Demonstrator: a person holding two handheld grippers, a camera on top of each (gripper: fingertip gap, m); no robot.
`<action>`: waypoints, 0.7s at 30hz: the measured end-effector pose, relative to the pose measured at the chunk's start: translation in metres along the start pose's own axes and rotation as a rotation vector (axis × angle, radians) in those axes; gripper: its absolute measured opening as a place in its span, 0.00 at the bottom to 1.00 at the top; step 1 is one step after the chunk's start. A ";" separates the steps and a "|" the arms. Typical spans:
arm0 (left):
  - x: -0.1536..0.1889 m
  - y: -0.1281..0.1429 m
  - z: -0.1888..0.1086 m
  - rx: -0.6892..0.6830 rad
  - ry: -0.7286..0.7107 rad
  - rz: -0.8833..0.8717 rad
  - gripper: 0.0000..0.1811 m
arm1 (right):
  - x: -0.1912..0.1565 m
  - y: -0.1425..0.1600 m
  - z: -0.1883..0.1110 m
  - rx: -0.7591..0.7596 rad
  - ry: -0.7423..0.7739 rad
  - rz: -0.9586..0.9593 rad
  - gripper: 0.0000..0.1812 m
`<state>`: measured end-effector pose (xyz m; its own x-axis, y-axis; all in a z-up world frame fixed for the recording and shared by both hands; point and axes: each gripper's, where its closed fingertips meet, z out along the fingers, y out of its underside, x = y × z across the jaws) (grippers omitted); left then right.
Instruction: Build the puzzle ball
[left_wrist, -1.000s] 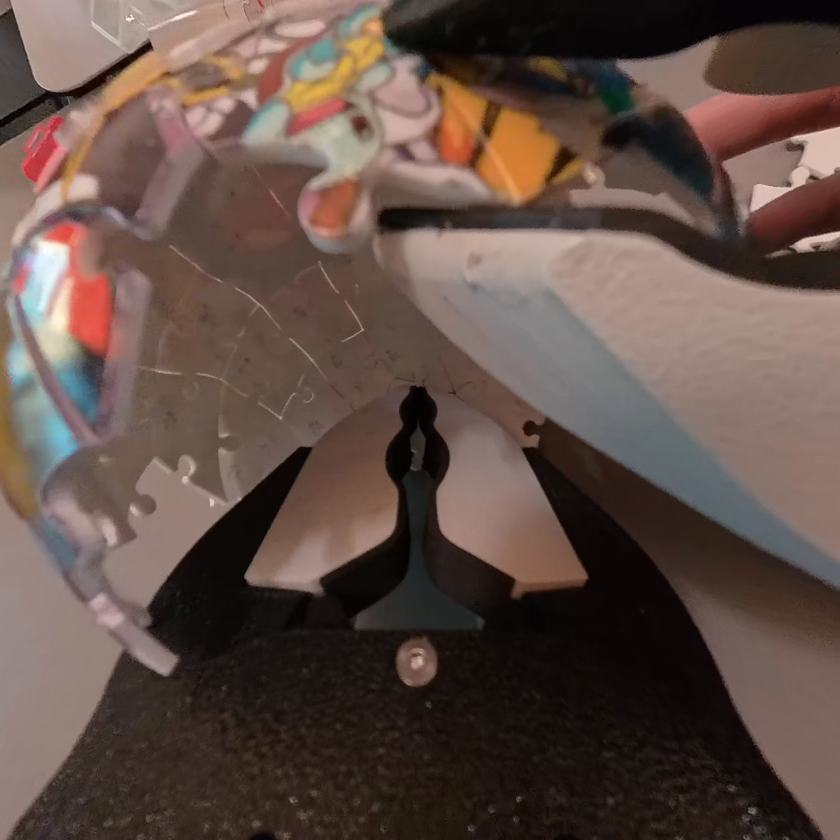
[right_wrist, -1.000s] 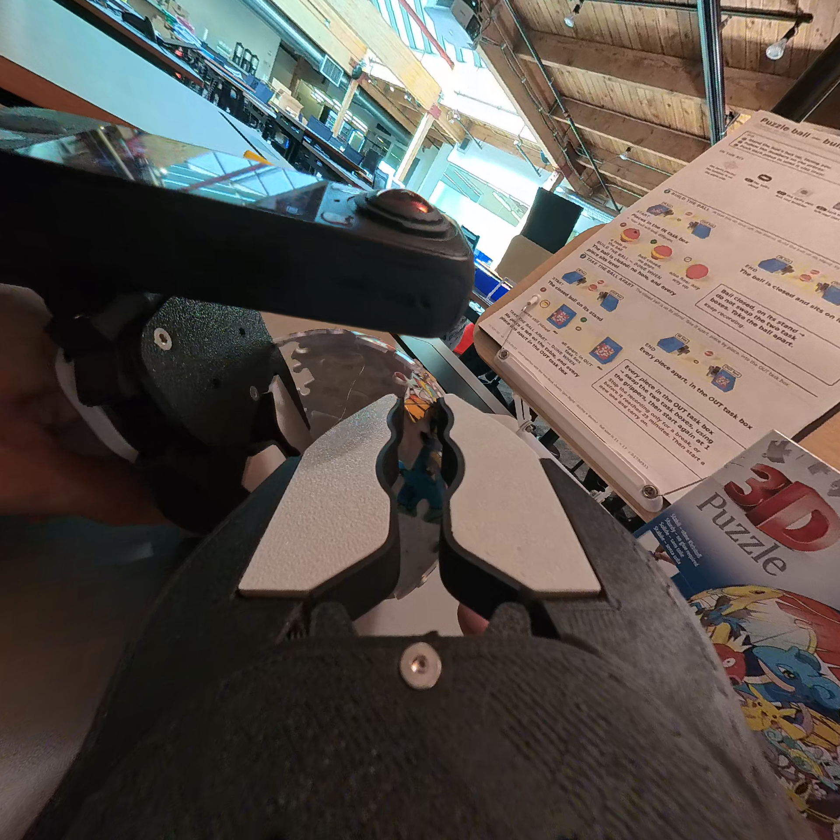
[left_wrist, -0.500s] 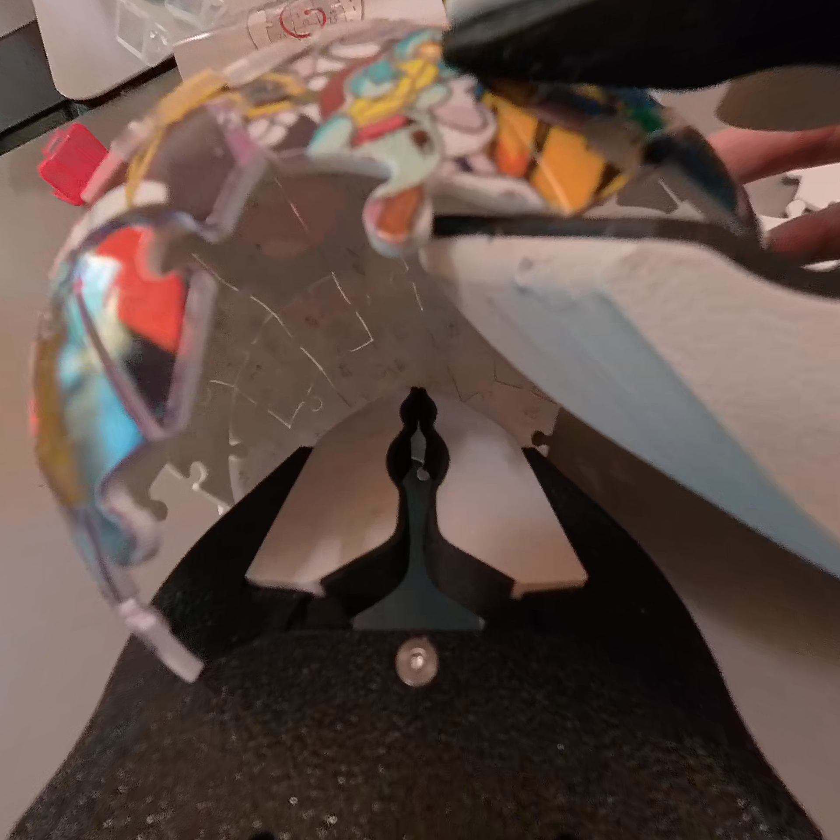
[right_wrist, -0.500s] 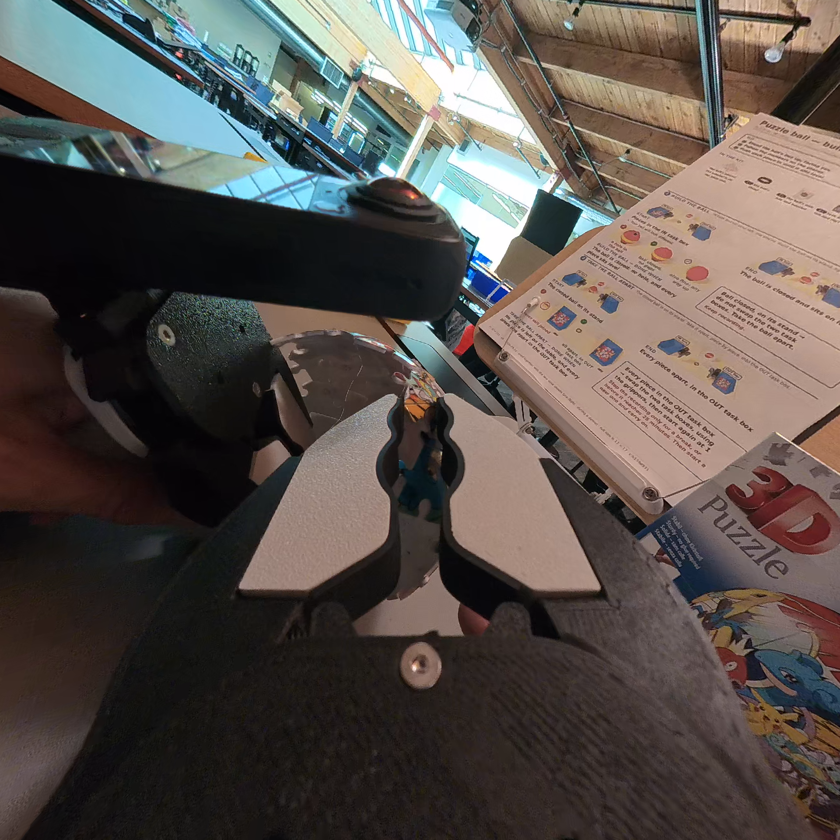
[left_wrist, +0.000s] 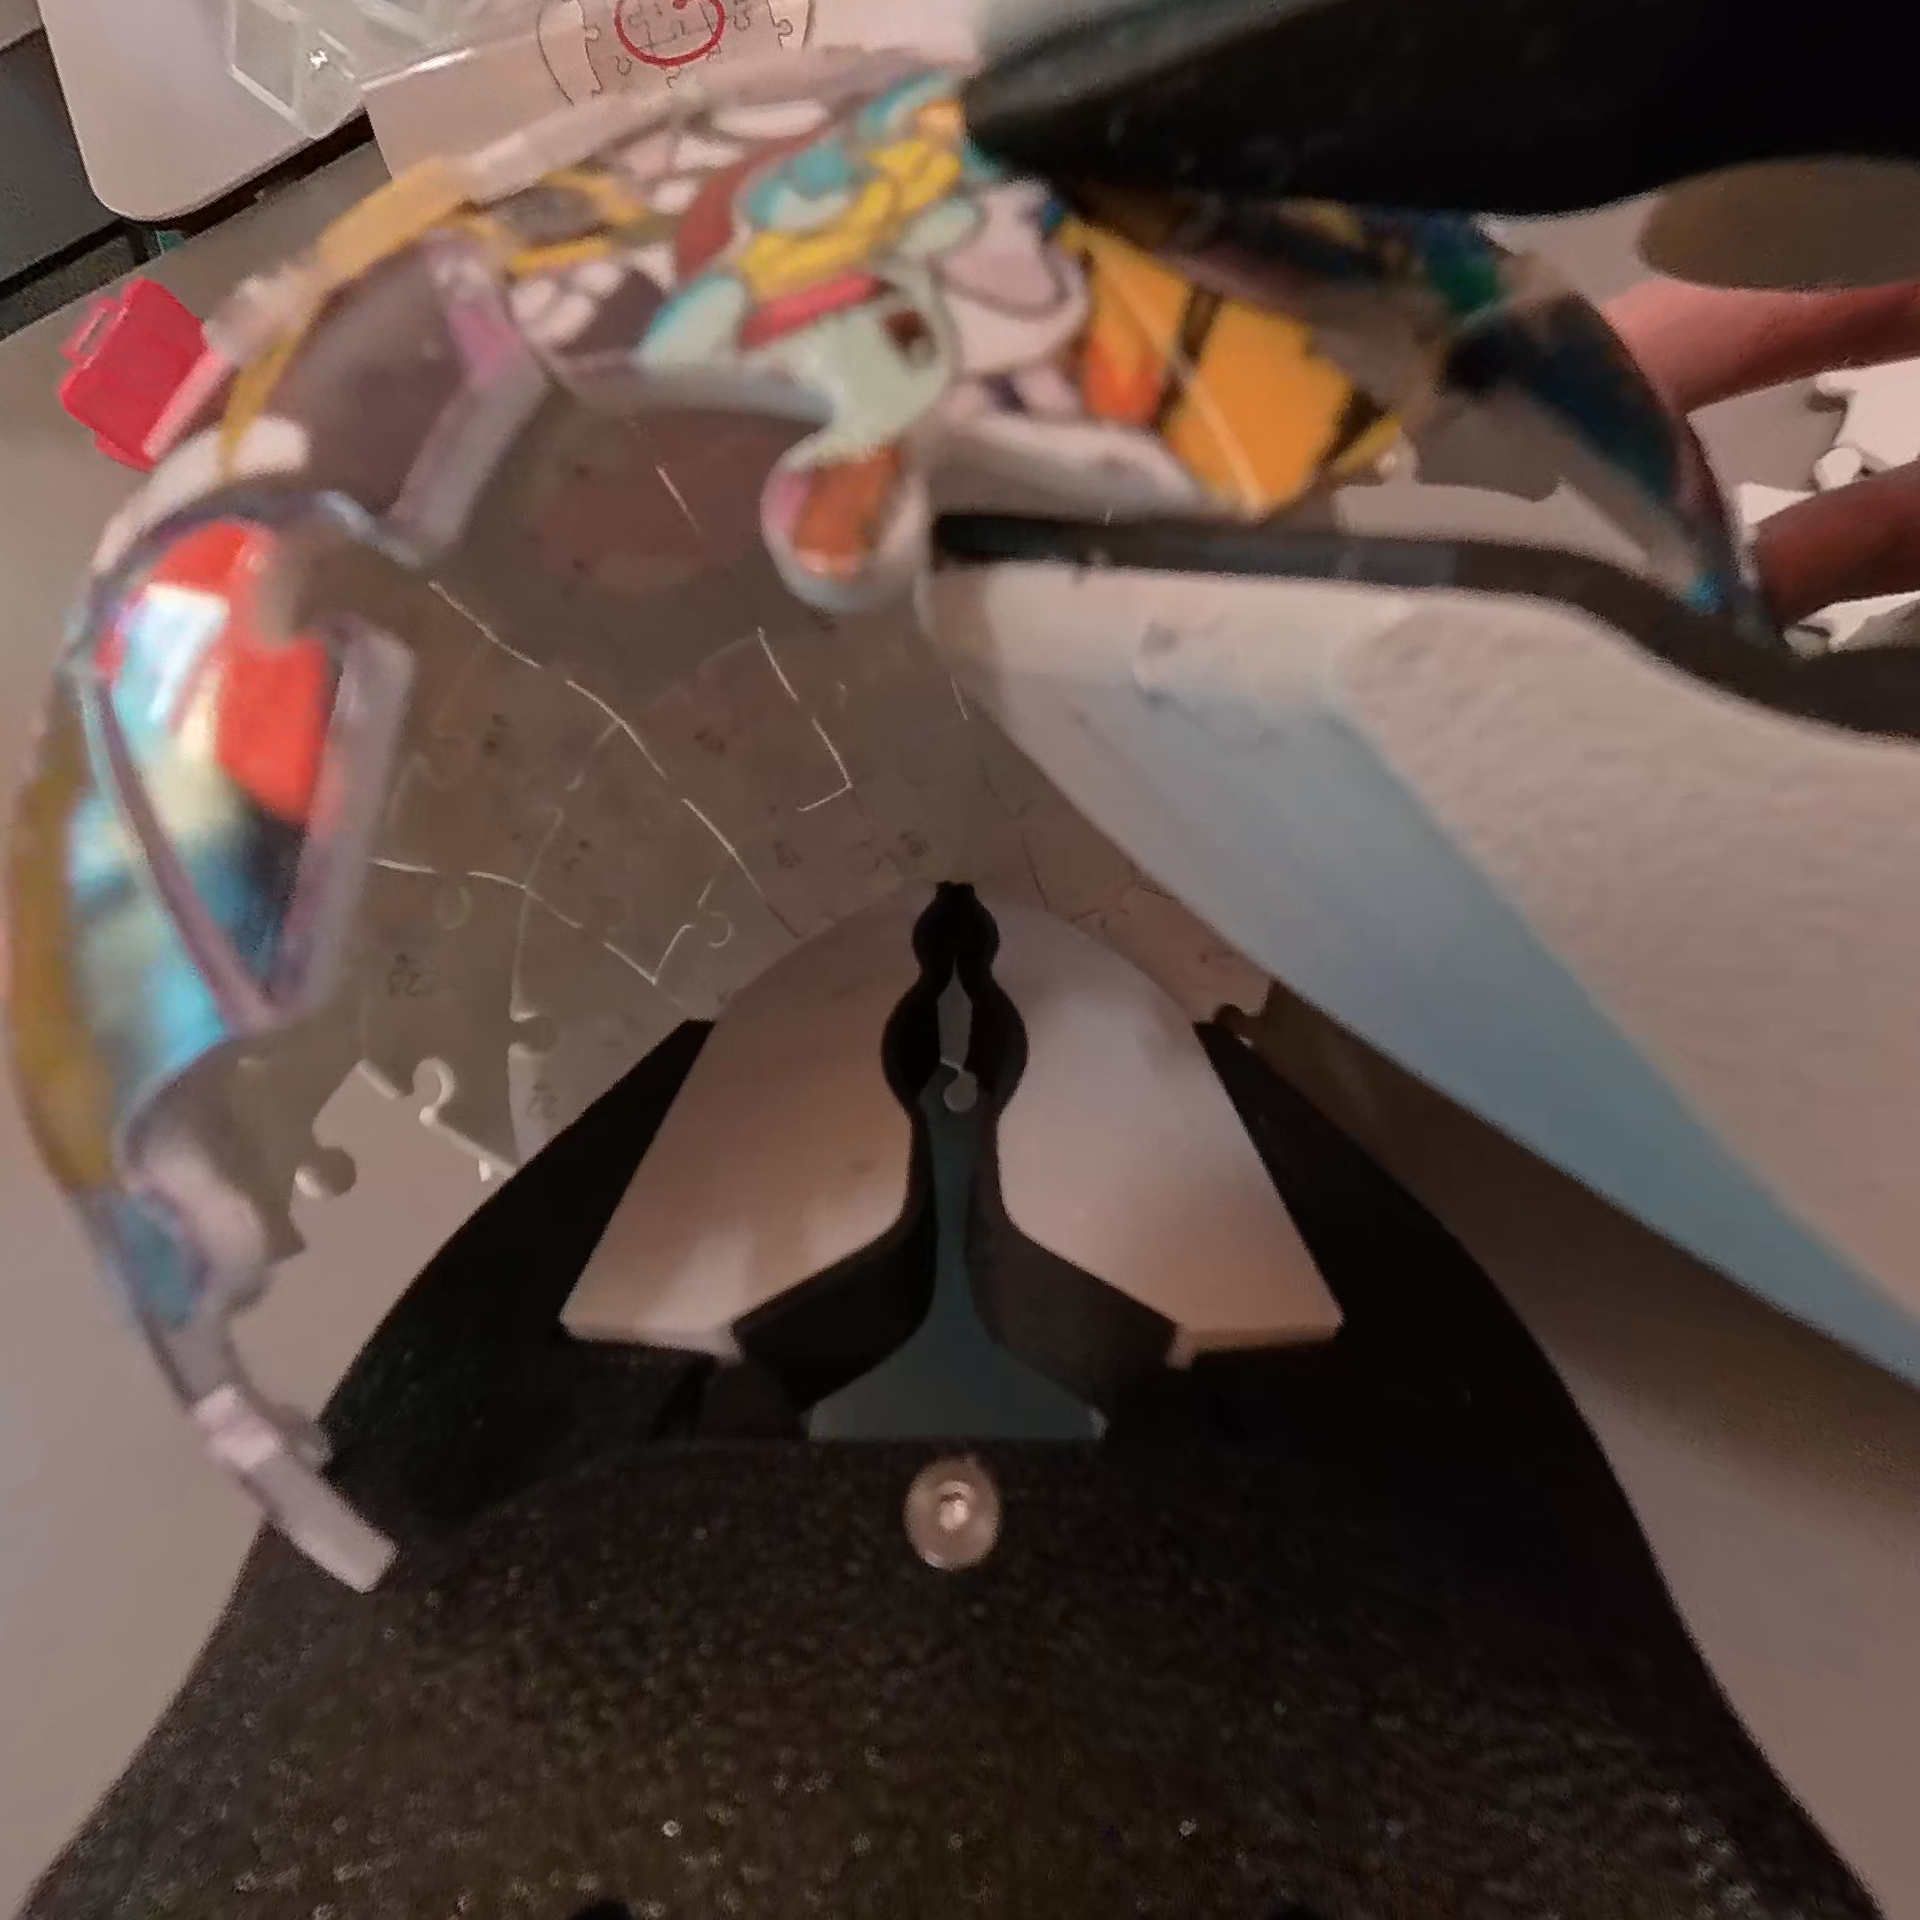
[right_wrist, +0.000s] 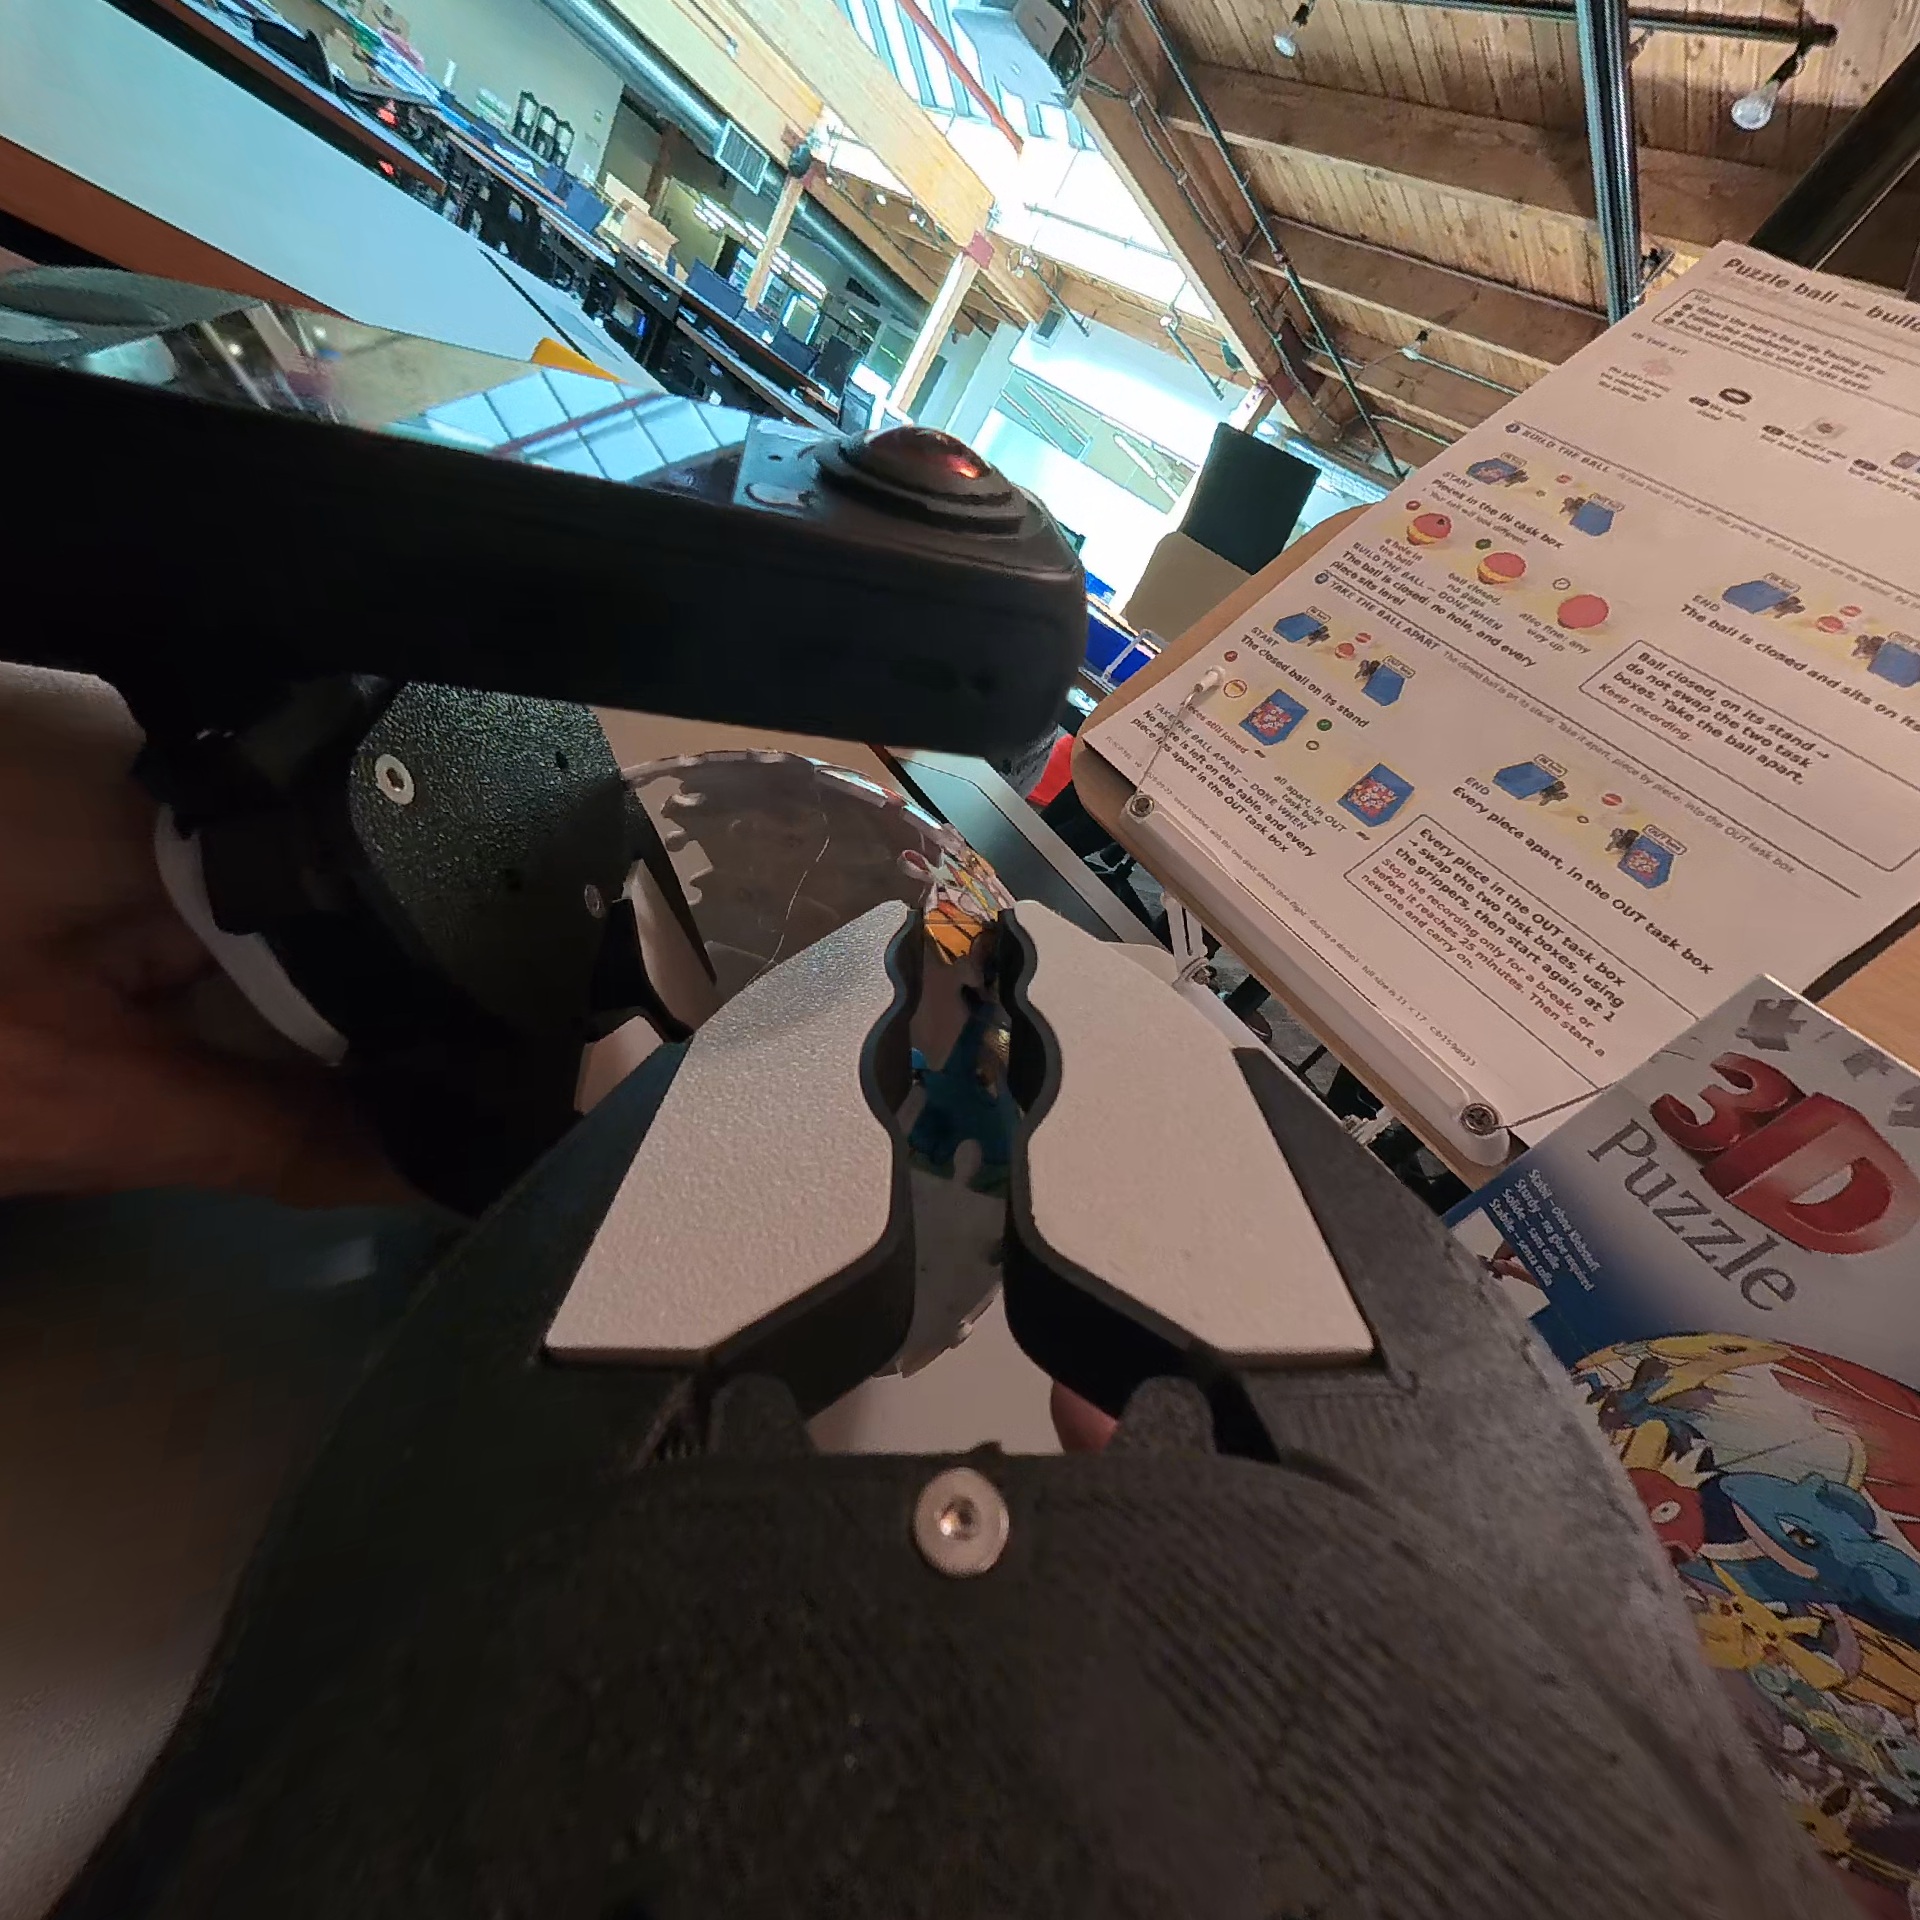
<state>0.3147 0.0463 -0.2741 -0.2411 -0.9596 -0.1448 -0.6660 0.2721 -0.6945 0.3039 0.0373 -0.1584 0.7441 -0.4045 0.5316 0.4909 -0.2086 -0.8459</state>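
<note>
Left gripper (left_wrist: 954, 935) clenched on the lower rim of the half-built puzzle ball (left_wrist: 644, 727), right gripper (right_wrist: 961, 1023) clamped on its coloured upper edge; beyond, only the right wrist view shows the instruction sheet (right_wrist: 1558, 748) and puzzle box (right_wrist: 1766, 1351).

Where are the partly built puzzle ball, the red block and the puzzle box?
partly built puzzle ball (left_wrist: 644, 748), left wrist view, grey inner face of shell.
red block (left_wrist: 130, 374), left wrist view, front face.
puzzle box (right_wrist: 1756, 1351), right wrist view, printed lid.

ceiling (right_wrist: 1403, 156): timber beams | windows (right_wrist: 1060, 229): bright | desks (right_wrist: 665, 270): long rows
</note>
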 end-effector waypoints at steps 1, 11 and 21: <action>0.000 0.000 0.000 0.003 0.006 -0.011 0.00 | 0.000 0.000 0.000 0.001 0.001 -0.004 0.08; 0.000 0.001 0.000 -0.006 0.009 -0.023 0.00 | 0.003 0.005 0.001 -0.027 0.028 -0.067 0.13; -0.002 0.000 0.003 -0.056 -0.015 -0.028 0.00 | 0.020 0.016 -0.001 -0.060 0.103 -0.063 0.14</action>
<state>0.3170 0.0478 -0.2761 -0.2111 -0.9678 -0.1370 -0.7109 0.2483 -0.6581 0.3264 0.0248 -0.1610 0.6606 -0.4778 0.5790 0.5050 -0.2879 -0.8137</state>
